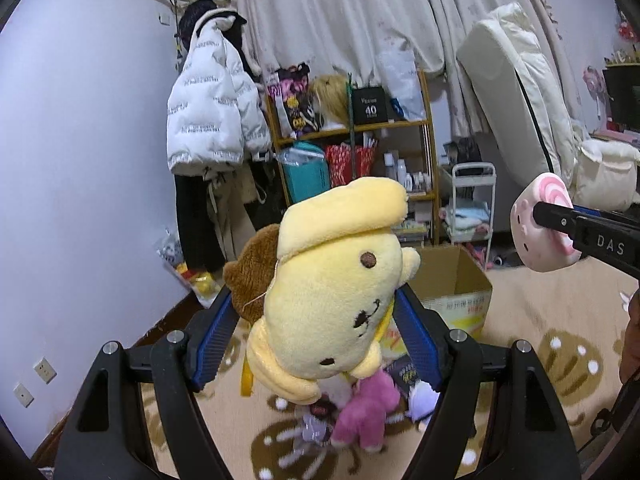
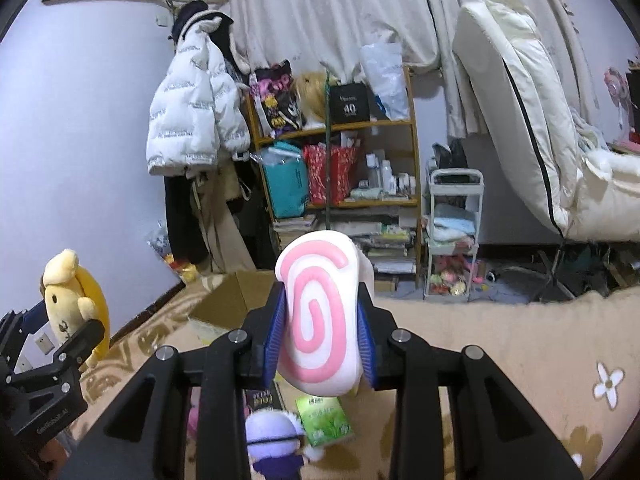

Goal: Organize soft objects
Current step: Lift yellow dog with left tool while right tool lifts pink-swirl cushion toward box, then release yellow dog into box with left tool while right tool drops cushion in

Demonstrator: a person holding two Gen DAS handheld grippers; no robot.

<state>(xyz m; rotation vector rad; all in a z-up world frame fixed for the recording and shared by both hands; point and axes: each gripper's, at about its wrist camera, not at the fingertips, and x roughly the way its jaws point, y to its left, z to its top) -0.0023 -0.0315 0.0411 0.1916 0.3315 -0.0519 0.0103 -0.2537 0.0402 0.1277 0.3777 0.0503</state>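
Yellow plush (image 1: 332, 280) between left tool (image 1: 316, 332) pads.

I'm working in a lived-in bedroom at home: pale floral curtains (image 2: 340, 12) hanging, white puffer jacket (image 2: 192, 112) hanging on the wall, cluttered wooden shelf unit (image 2: 414, 160) standing, cream mattress (image 2: 520, 112) leaning, beige patterned carpet (image 2: 500, 340) underfoot.

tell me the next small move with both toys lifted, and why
Probably carry both toward the open cardboard box ahead. The left gripper is clamped on the yellow dog plush, the right gripper on the pink swirl toy, both clear of the rug, and the box is the only open container close by.
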